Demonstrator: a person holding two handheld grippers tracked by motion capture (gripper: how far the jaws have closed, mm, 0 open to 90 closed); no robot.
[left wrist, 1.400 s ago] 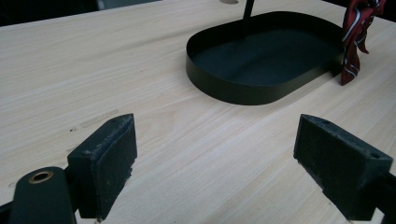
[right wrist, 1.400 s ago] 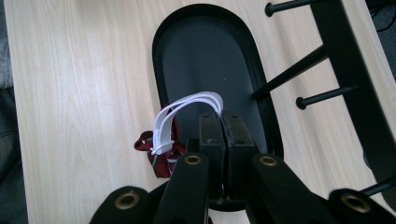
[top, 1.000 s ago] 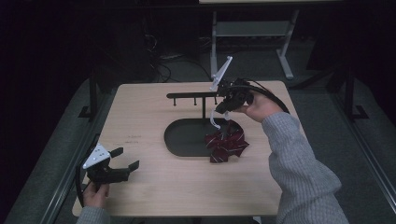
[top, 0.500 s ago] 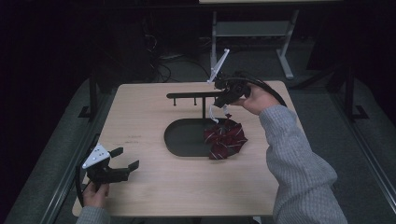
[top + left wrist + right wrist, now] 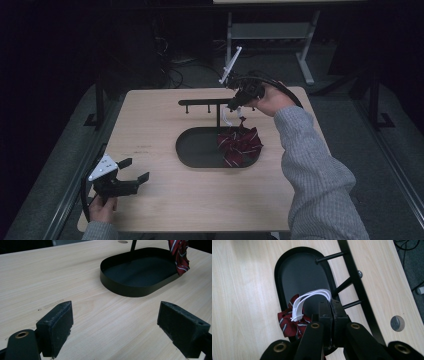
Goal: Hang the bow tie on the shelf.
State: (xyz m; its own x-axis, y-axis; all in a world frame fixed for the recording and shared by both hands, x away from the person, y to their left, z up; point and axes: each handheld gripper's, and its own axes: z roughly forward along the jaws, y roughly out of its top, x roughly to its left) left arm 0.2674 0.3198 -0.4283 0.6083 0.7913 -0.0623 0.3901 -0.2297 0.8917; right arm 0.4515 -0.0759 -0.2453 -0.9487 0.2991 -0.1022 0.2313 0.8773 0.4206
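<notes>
In the high view a light wooden table (image 5: pixel 165 125) filled the middle of the frame, with a black oval tray (image 5: pixel 197 150) at its centre and a black rack (image 5: pixel 205 103) with short pegs standing on a post at the tray's far edge. A red striped cloth (image 5: pixel 240 145) hung down into the right end of the tray, its lower folds inside the rim. At upper right of centre the right gripper (image 5: pixel 236 104) was held above the rack. In the right gripper view its jaws were pressed together on a white band (image 5: pixel 312 296), which looped from the jaw tips down to the cloth (image 5: pixel 292 323) at lower left of that frame, with the rack's (image 5: pixel 359 287) pegs to the right.

At lower left of the high view the left gripper (image 5: pixel 135 171) sat low at the table's near corner, jaws spread wide and holding nothing. In the left gripper view the tray (image 5: pixel 130 287) lay at upper right with the cloth (image 5: pixel 180 255) at its right edge.
</notes>
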